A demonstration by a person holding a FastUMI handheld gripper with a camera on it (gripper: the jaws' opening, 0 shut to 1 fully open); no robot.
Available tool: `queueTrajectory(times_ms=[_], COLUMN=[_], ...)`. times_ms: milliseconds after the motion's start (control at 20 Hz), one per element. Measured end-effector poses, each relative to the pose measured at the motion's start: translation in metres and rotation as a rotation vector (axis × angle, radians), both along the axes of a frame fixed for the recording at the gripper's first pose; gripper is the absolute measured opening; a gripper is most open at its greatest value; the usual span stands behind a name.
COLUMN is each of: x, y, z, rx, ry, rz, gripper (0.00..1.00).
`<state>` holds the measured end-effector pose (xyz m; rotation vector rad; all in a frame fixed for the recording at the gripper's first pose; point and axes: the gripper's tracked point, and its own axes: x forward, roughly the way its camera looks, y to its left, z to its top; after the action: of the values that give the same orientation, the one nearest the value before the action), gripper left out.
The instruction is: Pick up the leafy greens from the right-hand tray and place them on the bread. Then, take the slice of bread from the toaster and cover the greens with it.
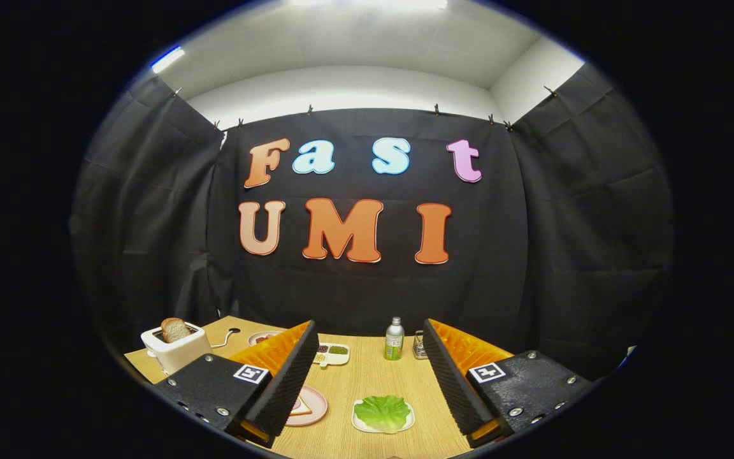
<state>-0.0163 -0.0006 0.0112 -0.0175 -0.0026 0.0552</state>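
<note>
Wooden table [367,376] | gripper [370,408] fingers spread wide, empty | leafy greens [382,411] between them | toaster [176,347] far left, bread [175,329] up

The left finger [281,382] of the gripper [367,382] hides most of the pink plate [313,408] and the bread [301,407] on it. It also covers part of the far small dish [264,337] and one end of the divided tray [332,354]. The small object [419,345] beside the bottle [394,339] is too small to identify.
</note>
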Motion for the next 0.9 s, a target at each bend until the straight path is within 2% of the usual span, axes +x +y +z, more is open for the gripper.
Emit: queueTrajectory(times_ms=[250, 350, 650, 900], x=[0.011, 0.015, 0.032, 0.049], y=[0.015, 0.017, 0.011, 0.006], z=[-0.017, -0.024, -0.055, -0.093], rx=[0.050, 0.032, -0.021, -0.067], ry=[0.030, 0.033, 0.082, 0.191], rz=[0.091, 0.114, 0.092, 0.098], gripper=[0.98, 0.98, 0.98, 0.99])
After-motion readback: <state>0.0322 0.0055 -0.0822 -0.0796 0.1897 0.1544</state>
